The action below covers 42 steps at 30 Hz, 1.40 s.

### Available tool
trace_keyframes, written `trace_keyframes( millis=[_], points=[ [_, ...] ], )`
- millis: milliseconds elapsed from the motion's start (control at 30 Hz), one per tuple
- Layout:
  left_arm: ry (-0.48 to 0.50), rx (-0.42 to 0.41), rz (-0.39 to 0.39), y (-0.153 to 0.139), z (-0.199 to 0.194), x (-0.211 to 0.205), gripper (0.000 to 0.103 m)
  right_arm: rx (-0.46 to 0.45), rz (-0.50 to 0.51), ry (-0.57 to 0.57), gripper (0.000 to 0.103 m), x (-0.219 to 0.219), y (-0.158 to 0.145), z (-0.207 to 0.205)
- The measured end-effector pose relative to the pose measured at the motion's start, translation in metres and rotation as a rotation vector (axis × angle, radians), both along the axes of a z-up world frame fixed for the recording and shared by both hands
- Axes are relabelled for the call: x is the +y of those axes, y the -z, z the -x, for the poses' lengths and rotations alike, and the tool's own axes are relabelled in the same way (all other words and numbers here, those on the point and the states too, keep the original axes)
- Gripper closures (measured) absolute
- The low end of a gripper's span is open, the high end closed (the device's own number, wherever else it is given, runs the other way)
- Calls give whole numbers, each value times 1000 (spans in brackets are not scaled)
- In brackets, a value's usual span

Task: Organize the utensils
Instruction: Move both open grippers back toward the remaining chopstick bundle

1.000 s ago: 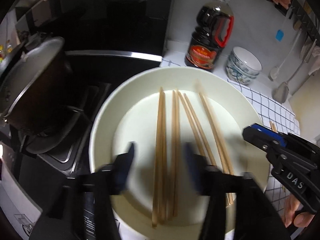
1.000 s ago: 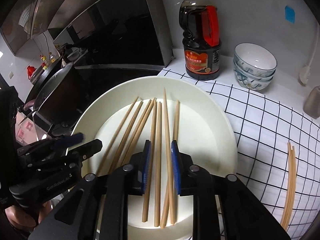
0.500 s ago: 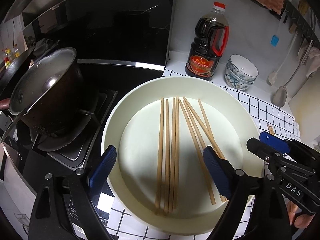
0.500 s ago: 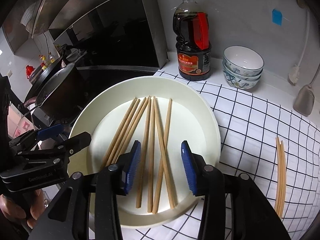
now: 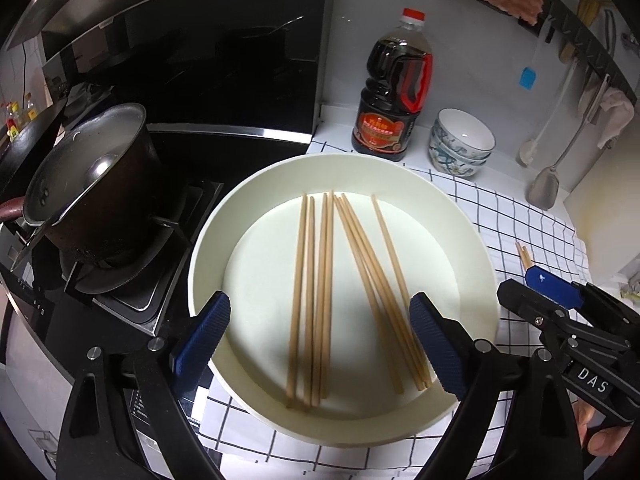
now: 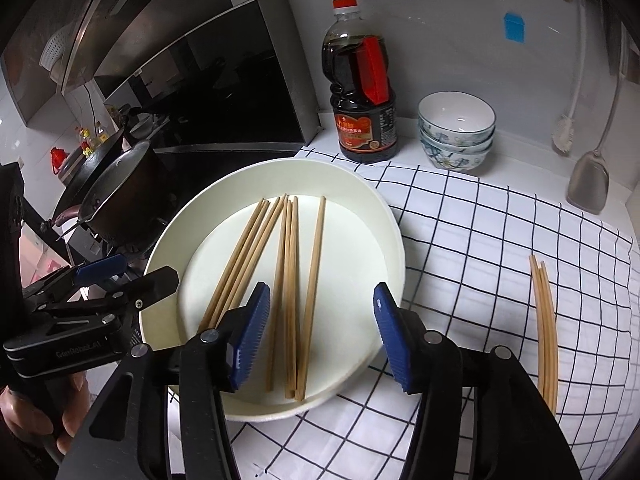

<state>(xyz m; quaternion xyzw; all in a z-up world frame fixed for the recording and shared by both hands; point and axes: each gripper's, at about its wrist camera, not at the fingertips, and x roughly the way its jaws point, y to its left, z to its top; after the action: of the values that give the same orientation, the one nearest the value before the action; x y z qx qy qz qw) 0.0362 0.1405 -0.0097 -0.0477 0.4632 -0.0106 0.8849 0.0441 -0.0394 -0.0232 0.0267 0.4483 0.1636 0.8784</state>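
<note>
Left tool [image 5: 320,334]: held wide apart over the near part of the plate; nothing is gripped between its blue pads [image 5: 204,332].
Right tool [image 6: 322,336]: likewise spread wide and carrying nothing, poised above the near ends of three chopsticks; seen from the left wrist view, it sits just off the plate's right rim.
Chopsticks on plate [image 5: 320,296]: eight are counted, lying loose on the flat of the white plate [image 5: 460,216], fanned into a left group of four, a middle group of three and one single stick to the right, near ends toward the tools.
Chopsticks on desk [image 6: 546,328]: a small bundle is laid lengthwise on the checked cloth [image 6: 480,240], well apart from the plate on its right side.
Surroundings: a soy sauce bottle [image 6: 362,92] and stacked bowls [image 6: 456,136] stand beyond the plate; a pot [image 5: 92,188] sits on the stove to the left.
Step in hand: judged to be a pick from the plate, with no stick taken at this moment.
Next move: the right tool would need to be lowered and narrowed over one or two sticks near their ends, lifted level, and carried to the bundle on the cloth.
Care needed: neighbouring sticks lie touching, so extra ones may be dragged along.
</note>
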Motion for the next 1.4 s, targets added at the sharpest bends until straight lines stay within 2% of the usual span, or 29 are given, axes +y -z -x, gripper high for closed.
trace_keyframes(
  millis=[500,700,1067,1400],
  points=[
    [52,-19,-3,-9,14,-37,9,-20,-12,72,38,-41,-4,40],
    [123,-10,-6,-7,19,-70,9,-4,4,96,37,-67,4,59],
    [275,-23,-9,-4,24,-142,7,-16,8,242,36,-144,12,95],
    [335,9,2,13,29,-201,7,11,79,369,36,-215,39,111]
  ],
)
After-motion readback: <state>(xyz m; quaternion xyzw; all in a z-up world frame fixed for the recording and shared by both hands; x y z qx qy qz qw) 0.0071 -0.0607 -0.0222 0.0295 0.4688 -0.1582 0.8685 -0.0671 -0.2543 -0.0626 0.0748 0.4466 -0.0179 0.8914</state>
